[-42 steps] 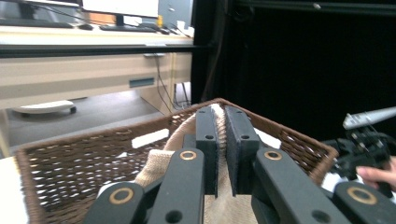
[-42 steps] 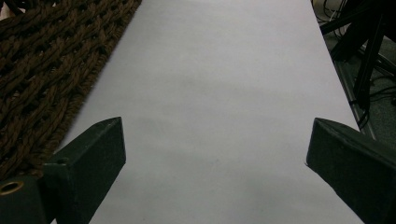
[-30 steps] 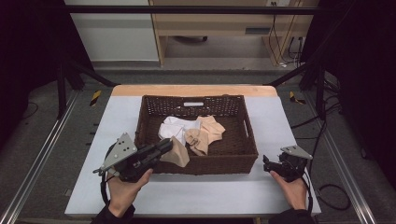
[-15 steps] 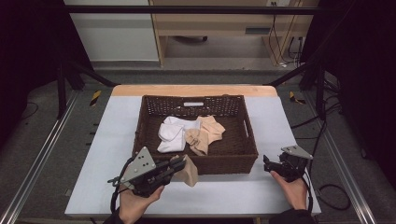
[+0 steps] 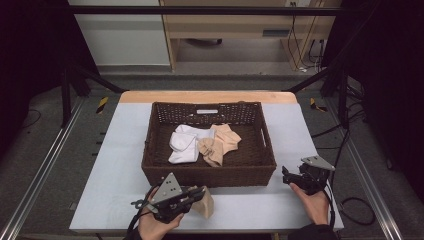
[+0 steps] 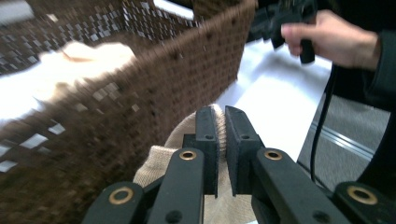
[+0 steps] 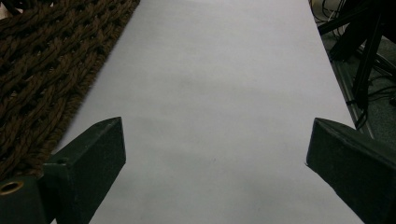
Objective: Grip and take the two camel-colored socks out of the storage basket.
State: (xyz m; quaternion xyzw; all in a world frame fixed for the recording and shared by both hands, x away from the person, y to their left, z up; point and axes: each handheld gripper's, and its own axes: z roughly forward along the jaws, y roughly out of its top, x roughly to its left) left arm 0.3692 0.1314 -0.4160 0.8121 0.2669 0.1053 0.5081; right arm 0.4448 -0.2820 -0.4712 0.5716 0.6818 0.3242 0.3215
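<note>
White table [image 5: 115, 165]: left gripper [image 5: 197, 192] clamps unmarked beige sock [image 5: 206, 204].

The wicker basket [image 5: 209, 172] takes the middle of the table [image 5: 115, 165], its near wall just behind the left gripper [image 5: 197, 194] and the beige sock [image 5: 206, 202] it pinches. Bare tabletop lies between that sock and the right gripper [image 5: 286, 175], seemingly unobstructed.
</note>
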